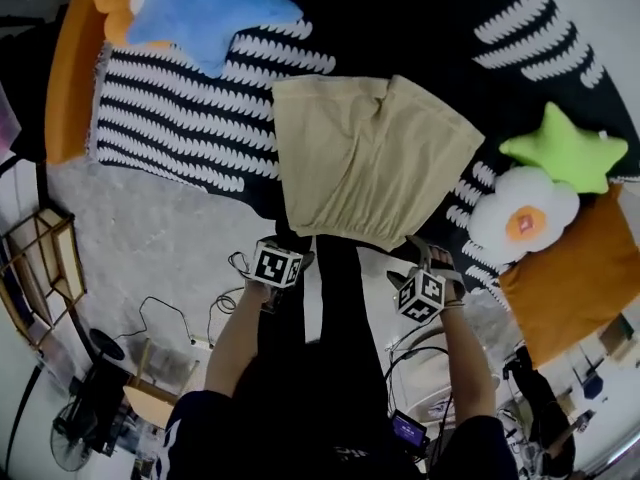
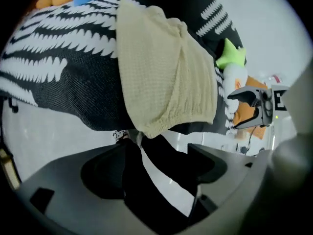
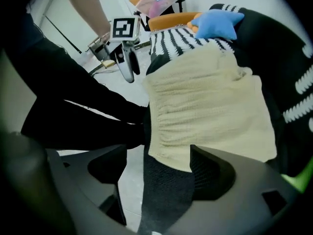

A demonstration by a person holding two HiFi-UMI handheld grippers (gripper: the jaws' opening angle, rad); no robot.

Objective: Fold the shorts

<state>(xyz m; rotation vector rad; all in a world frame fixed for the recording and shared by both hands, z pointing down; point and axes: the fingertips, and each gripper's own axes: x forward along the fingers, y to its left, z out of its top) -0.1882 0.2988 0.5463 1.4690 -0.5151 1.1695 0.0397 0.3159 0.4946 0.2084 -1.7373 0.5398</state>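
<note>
Black-and-white striped cover (image 1: 170, 118) carries the cream shorts (image 1: 370, 158), which lie flat with the gathered waistband at the near edge. The left hand-held gripper (image 2: 159, 153) hangs wide and empty, just short of one waistband corner. The right hand-held gripper (image 3: 156, 155) is equally wide, with the other corner beside its jaw. Each should probably bite both layers deeply, then lift evenly so the fold lands square.
</note>
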